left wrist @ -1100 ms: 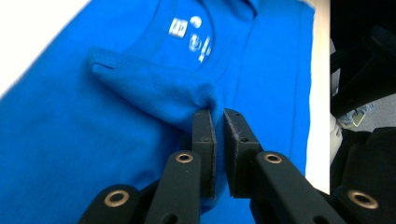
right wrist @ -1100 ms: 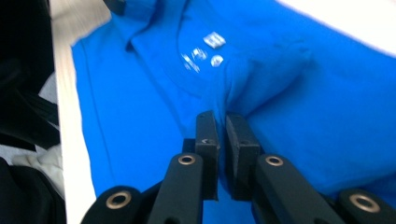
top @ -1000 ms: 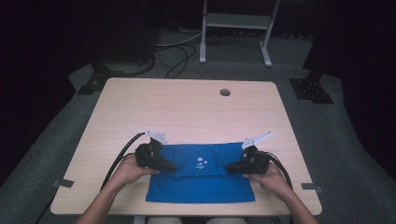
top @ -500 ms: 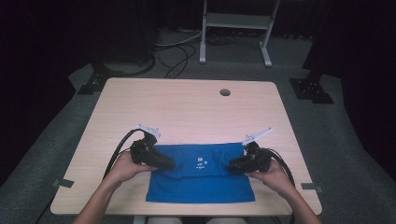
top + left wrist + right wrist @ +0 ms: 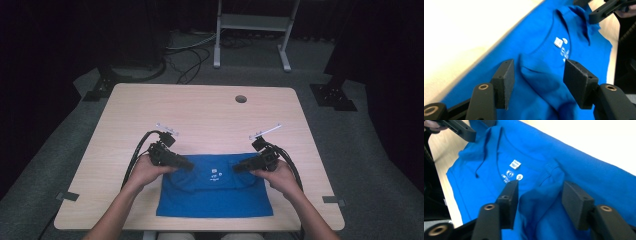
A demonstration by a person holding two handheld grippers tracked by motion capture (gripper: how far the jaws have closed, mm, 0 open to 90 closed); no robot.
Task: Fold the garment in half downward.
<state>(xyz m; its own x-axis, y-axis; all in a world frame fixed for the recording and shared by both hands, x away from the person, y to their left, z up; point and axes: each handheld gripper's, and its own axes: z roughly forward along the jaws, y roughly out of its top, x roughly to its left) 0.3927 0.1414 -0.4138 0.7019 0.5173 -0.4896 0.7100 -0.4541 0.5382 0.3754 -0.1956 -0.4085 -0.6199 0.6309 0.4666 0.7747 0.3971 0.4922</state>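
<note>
Left gripper view looks along the left gripper (image 5: 537, 75), whose jaws stand about half open over a raised fold of the blue shirt (image 5: 544, 82); the cloth rises between the pads but neither pad presses on it, so nothing is held, and these jaws have just been opening. Right gripper view gives the same for the right gripper (image 5: 539, 202): jaws part open, a loose ridge of shirt (image 5: 486, 185) between them, no grip, and they too have just been opening. From the high view the left gripper (image 5: 186, 164) and right gripper (image 5: 239, 167) sit over the shirt's (image 5: 215, 192) upper edge, either side of the collar, tips pointing inward toward each other. The shirt lies flat and folded into a rough rectangle at the near edge of the table (image 5: 200, 110), between the person's forearms. I judge that a fold of the shoulder parts has just been laid down and let go. The next move likely calls for lifting both grippers clear without dragging the cloth, then taking fresh hold at an edge for the following fold. Inside the collar sits a small white tag (image 5: 515, 164) with white printed marks (image 5: 510, 175) below it; the writing is too small to read.
</note>
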